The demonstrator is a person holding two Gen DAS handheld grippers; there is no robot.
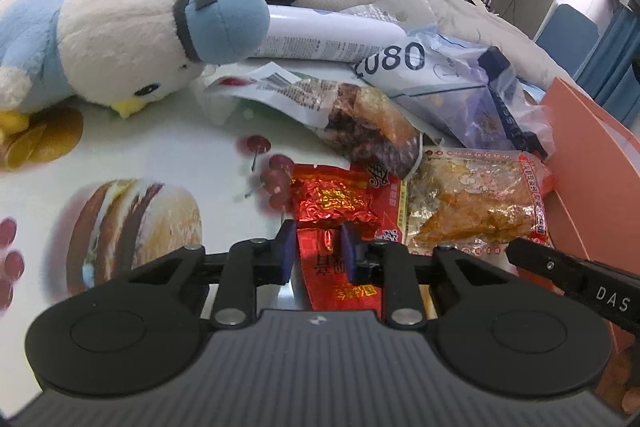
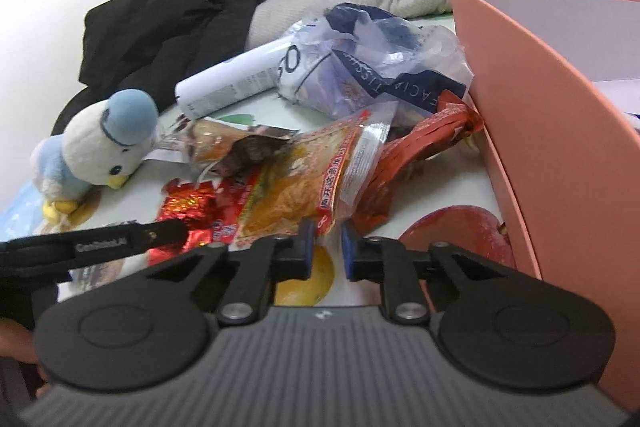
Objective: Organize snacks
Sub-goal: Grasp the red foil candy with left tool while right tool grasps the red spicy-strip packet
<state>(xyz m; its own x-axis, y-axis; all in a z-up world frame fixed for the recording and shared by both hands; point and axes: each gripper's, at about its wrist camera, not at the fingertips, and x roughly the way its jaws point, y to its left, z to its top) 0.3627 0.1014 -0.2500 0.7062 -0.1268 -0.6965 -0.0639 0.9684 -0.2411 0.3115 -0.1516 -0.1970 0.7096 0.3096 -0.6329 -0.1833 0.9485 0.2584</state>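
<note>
Left gripper point(image 1: 318, 241) fingers apart, either side of flat red packet point(image 1: 340, 267), not pinching yet. Right gripper point(image 2: 327, 243) apart too, empty, near yellow snack bag point(image 2: 296, 187). We think: squeeze red packet gently, lift, drop in pink box point(image 2: 540, 99).

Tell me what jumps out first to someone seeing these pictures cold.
The plush penguin lying face down at the left of the food-print tablecloth grabs the eye. Next comes the heap of snack packets mid-table, with a shiny red packet just ahead of the open left gripper. A big pink box stands at the right.
</note>
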